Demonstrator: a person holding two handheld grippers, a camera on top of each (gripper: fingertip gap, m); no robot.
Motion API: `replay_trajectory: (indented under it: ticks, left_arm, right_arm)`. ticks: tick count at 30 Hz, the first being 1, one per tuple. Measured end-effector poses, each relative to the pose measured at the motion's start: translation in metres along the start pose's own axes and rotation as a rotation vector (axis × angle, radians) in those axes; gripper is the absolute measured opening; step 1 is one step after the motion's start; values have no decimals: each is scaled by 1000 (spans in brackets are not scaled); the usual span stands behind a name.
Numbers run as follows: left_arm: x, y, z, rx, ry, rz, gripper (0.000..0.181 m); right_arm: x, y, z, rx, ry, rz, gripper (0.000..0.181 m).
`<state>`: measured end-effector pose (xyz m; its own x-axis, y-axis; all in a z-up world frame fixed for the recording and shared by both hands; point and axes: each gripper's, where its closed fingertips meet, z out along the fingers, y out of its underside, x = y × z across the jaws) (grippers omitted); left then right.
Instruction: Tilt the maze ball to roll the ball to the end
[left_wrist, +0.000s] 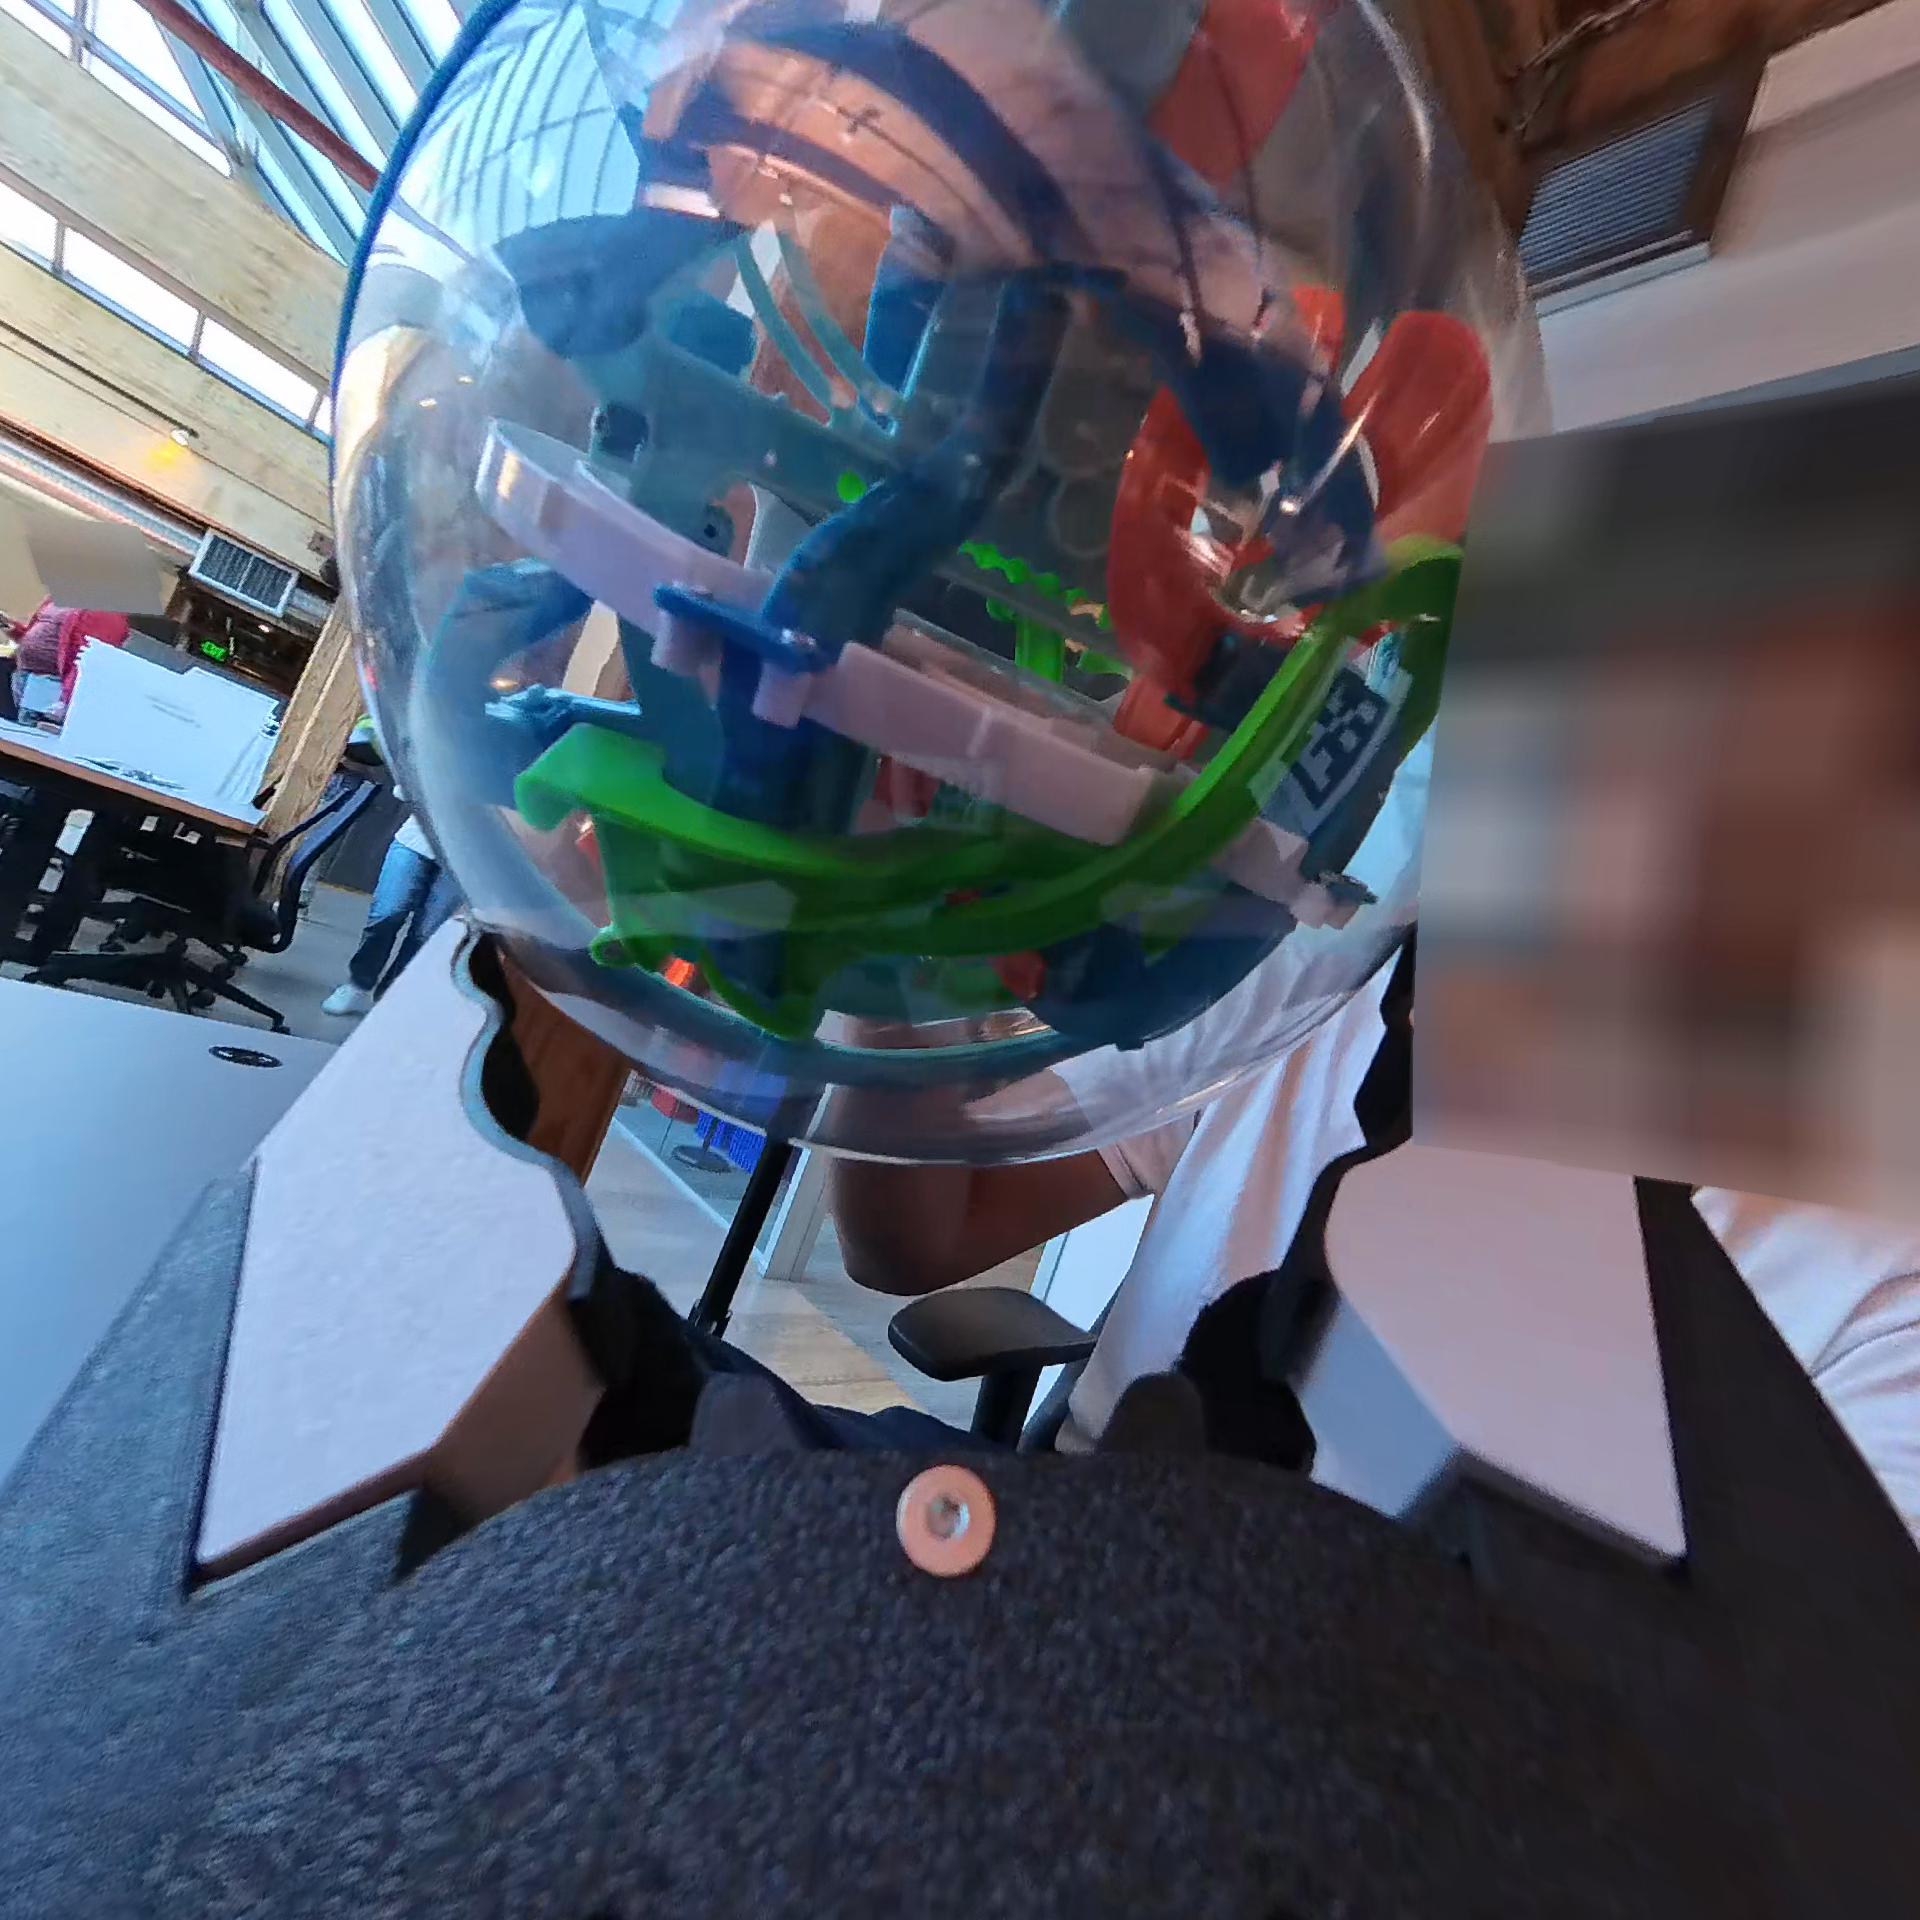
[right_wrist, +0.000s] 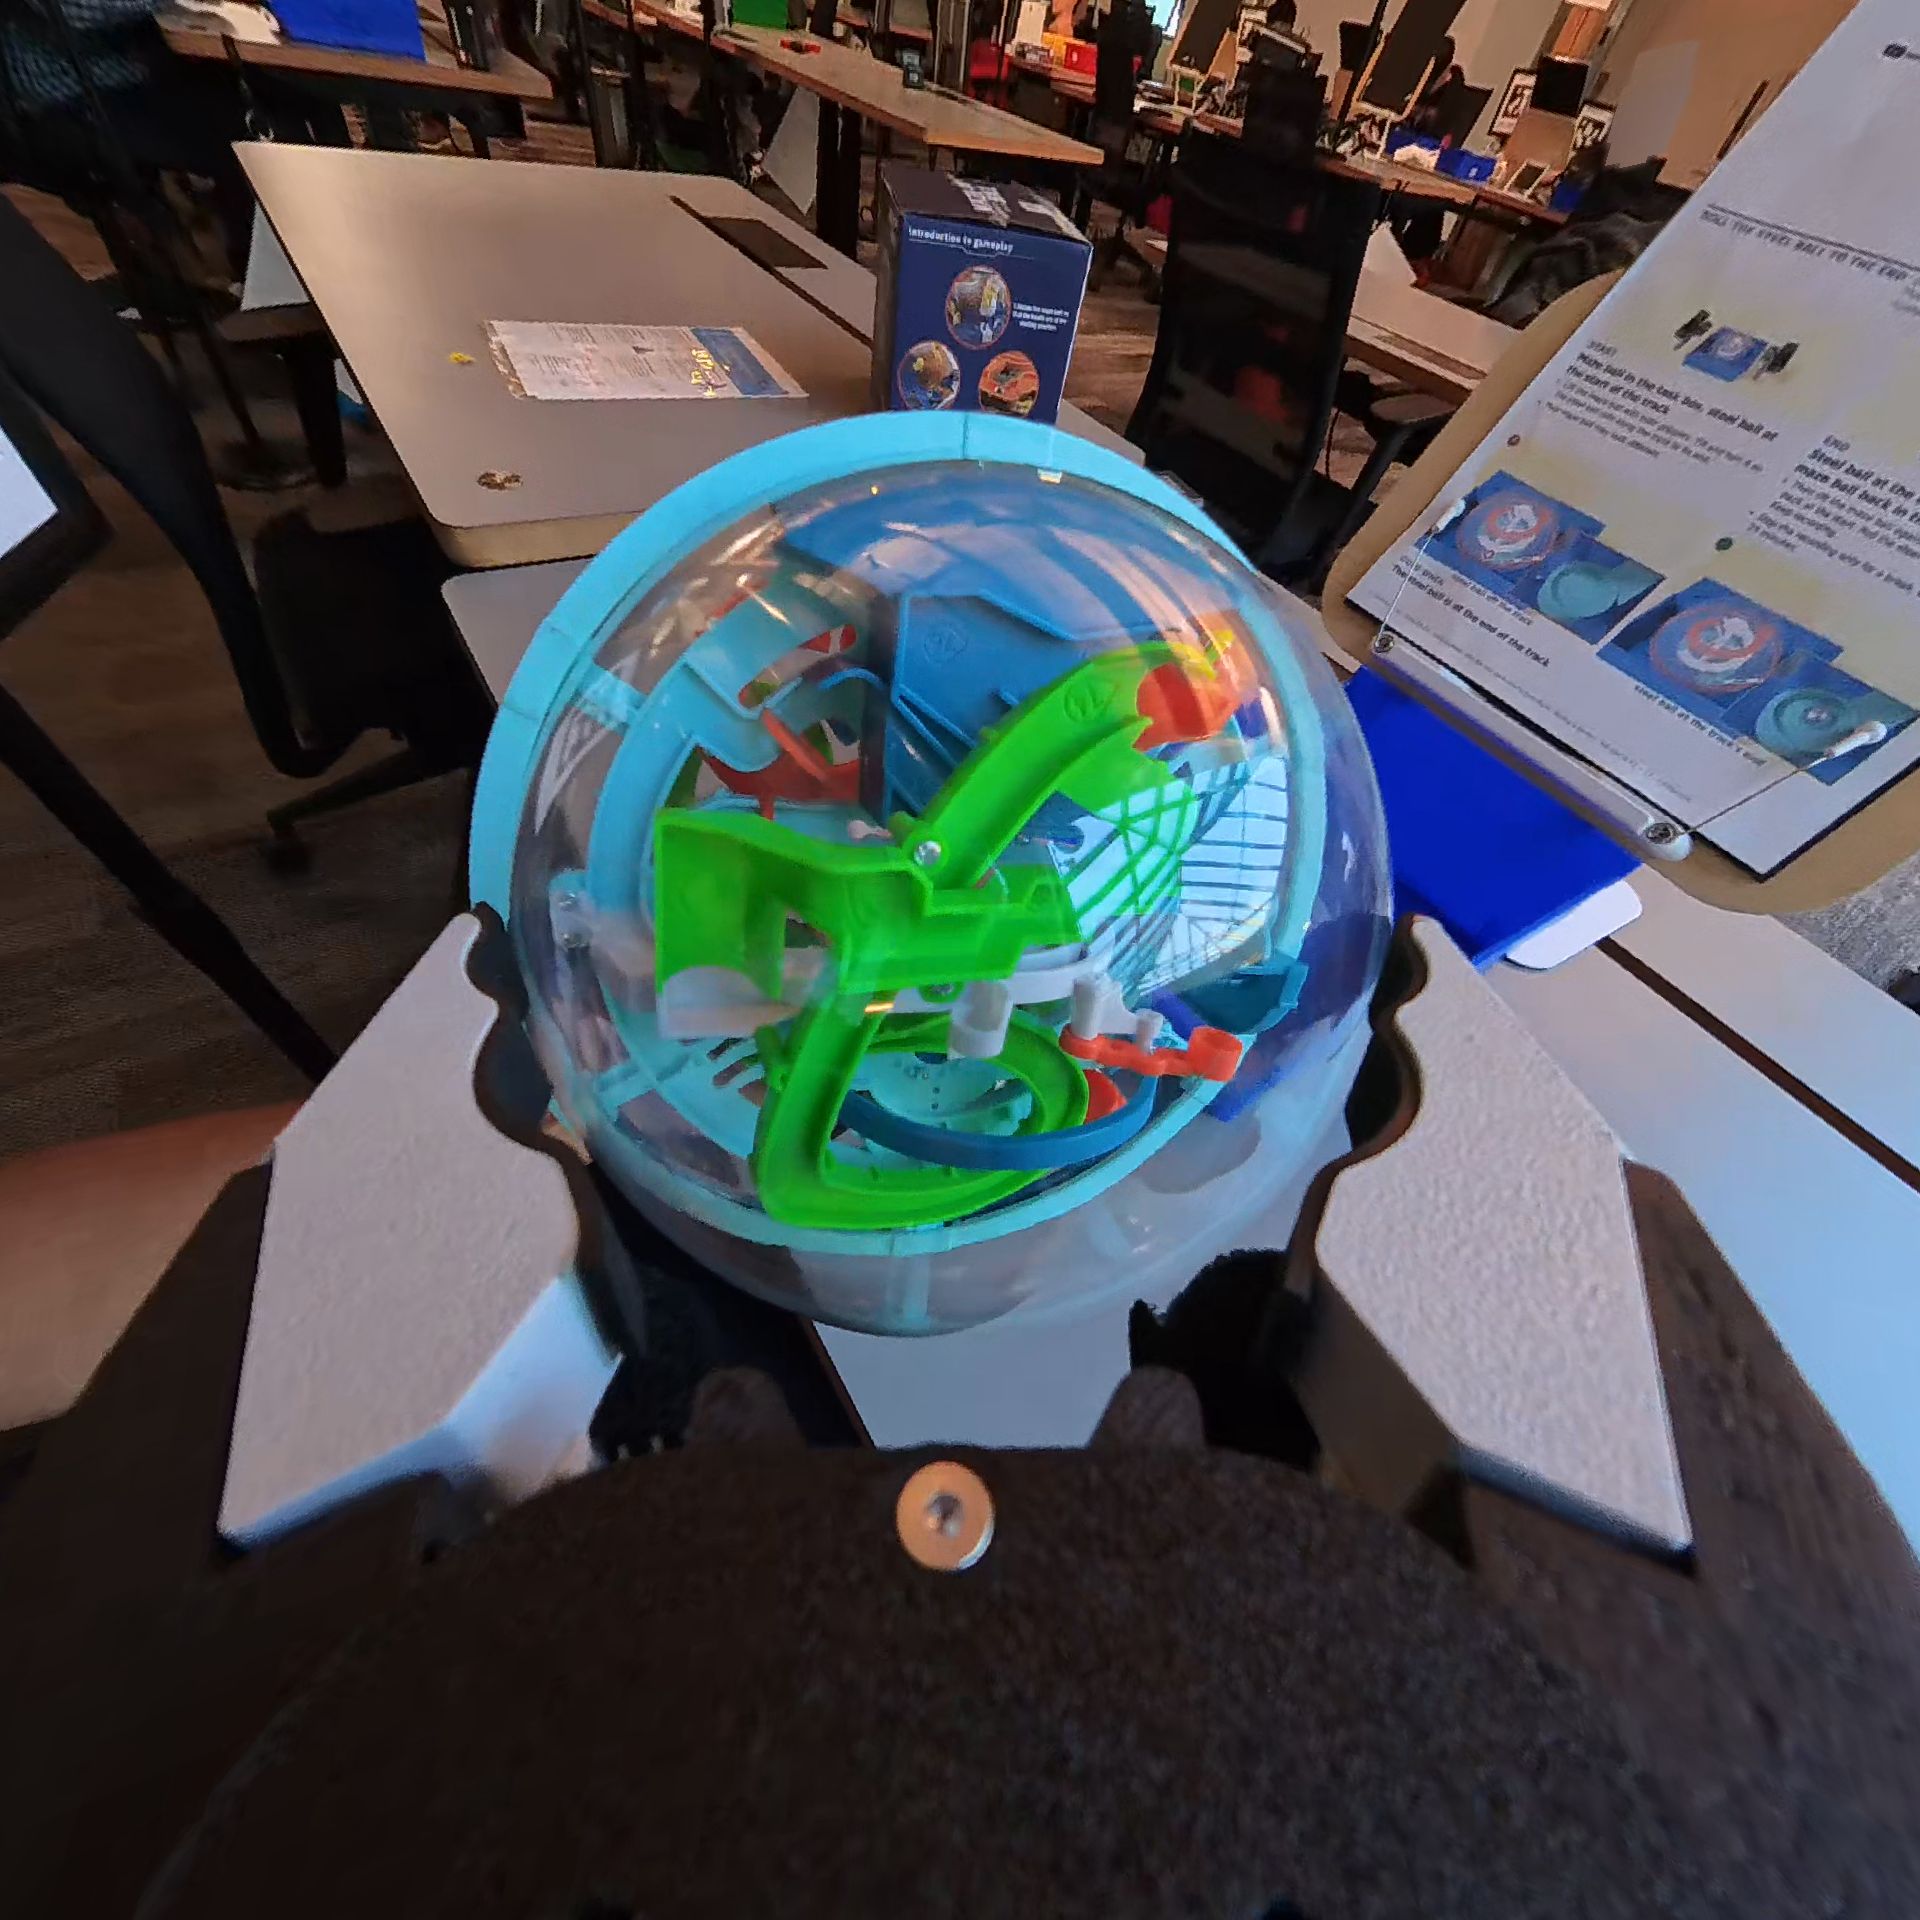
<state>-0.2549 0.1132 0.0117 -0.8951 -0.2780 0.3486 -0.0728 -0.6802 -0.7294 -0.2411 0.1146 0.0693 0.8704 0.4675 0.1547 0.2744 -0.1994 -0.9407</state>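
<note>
The maze ball (right_wrist: 935, 862) is a clear sphere with a light-blue ring and green, blue, red and white tracks inside. My right gripper (right_wrist: 945, 935) is shut on it, one finger on each side, holding it above the grey table (right_wrist: 1714, 1091). A small silver ball (right_wrist: 925, 854) sits on the green track (right_wrist: 997, 769) near the middle. In the left wrist view the maze ball (left_wrist: 904, 582) is seen from below against the ceiling. My left gripper (left_wrist: 935, 966) is shut on its lower part, both fingertips touching the shell. The silver ball does not show in that view.
A blue product box (right_wrist: 982, 312) and a printed sheet (right_wrist: 644, 358) are on a grey table behind. An instruction board (right_wrist: 1662, 520) leans at the right above a blue tray (right_wrist: 1455, 831). A person's white-shirted body (left_wrist: 1247, 1195) and a chair armrest (left_wrist: 987, 1340) are close behind the ball.
</note>
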Motion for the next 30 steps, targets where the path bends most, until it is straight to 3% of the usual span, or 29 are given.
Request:
replay_trajectory:
  ticks: [6, 11, 20, 25, 30]
  left_arm:
    - [-6, 6, -3, 68, -6, -118, 158]
    - [-18, 1, 11, 354, -111, -158, 159]
    - [-46, 86, 20, 519, -505, -304, 158]
    - [-65, 111, 28, 575, -504, -454, 158]
    - [-82, 125, 25, 577, -539, -512, 159]
  right_arm:
    - [9, 6, 7, -31, -22, 115, 155]
    - [23, 12, -6, 13, -90, 197, 155]
    - [25, 98, -24, 49, -446, 531, 154]
    - [39, 121, -16, 54, -494, 701, 154]
    - [51, 139, 0, -4, -501, 738, 149]
